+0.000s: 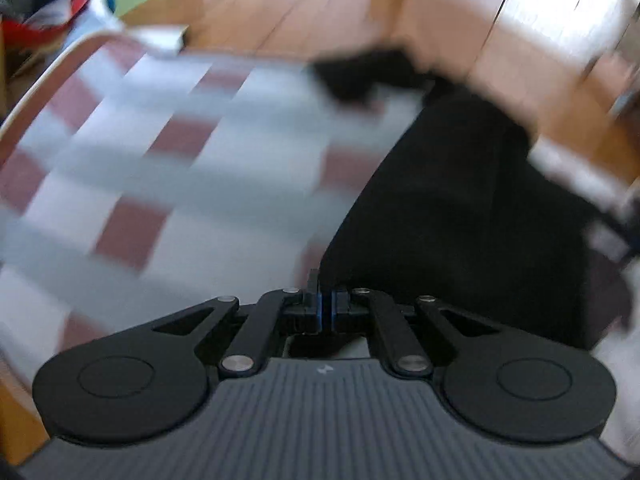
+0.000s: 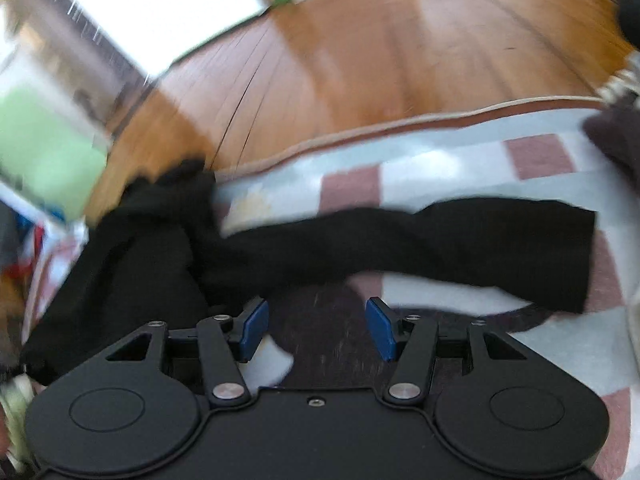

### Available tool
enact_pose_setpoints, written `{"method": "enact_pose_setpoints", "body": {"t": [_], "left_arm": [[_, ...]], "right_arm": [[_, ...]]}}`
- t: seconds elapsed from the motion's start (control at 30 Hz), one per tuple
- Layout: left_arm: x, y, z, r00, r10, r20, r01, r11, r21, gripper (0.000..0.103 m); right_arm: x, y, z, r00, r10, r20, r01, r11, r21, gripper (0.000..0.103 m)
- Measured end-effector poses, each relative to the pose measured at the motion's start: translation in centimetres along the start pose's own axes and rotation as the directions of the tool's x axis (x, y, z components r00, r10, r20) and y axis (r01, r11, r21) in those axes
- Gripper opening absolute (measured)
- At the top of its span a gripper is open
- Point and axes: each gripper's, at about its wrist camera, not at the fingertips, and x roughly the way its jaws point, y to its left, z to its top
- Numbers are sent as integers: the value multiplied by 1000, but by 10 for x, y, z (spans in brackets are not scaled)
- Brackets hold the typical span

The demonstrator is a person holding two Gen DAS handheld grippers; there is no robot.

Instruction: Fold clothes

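Checked mat (image 2: 440, 160), grey, white and maroon squares with a pale bound edge, spread flat over glossy wood plank floor (image 2: 380, 40); presumably the working surface for folding. Soft-looking, low pile, though blur hides the weave.

Black garment (image 2: 400, 240) lying on the mat: matte, limp knit. One long flat band stretched across toward a squared end, opposite end bunched and twisted at the mat edge. Not in a tidy fold; creased, partly strung out.

Left gripper (image 1: 325, 300) clenched, blue pads nearly touching, apparently nipping a dark cloth edge (image 1: 313, 276); garment falling away to its right, so likely held to lift or drag a corner. Blur leaves that grip uncertain.

Right gripper (image 2: 318, 328) released, blue pads wide apart, nothing between them, hovering just short of the band.
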Motion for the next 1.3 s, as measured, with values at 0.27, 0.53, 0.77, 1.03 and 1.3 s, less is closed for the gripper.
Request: {"method": "enact_pose_setpoints", "body": {"t": [0.27, 0.53, 0.77, 1.03, 1.3], "left_arm": [[2, 41, 1, 983, 175, -49, -178, 983, -55, 4], [6, 102, 1, 971, 168, -172, -214, 928, -304, 5], [-5, 39, 38, 979, 162, -121, -152, 985, 83, 16], [-30, 3, 147, 1000, 11, -1, -10, 989, 147, 46], [20, -113, 195, 997, -10, 77, -17, 939, 343, 58]], "right_arm": [[24, 20, -11, 998, -51, -35, 44, 986, -160, 60], [33, 34, -5, 997, -67, -29, 59, 974, -219, 60], [28, 41, -7, 996, -82, -26, 72, 958, -277, 60], [31, 51, 8, 997, -83, 11, 81, 934, -348, 60], [82, 77, 40, 998, -52, 41, 65, 896, -440, 70]]}}
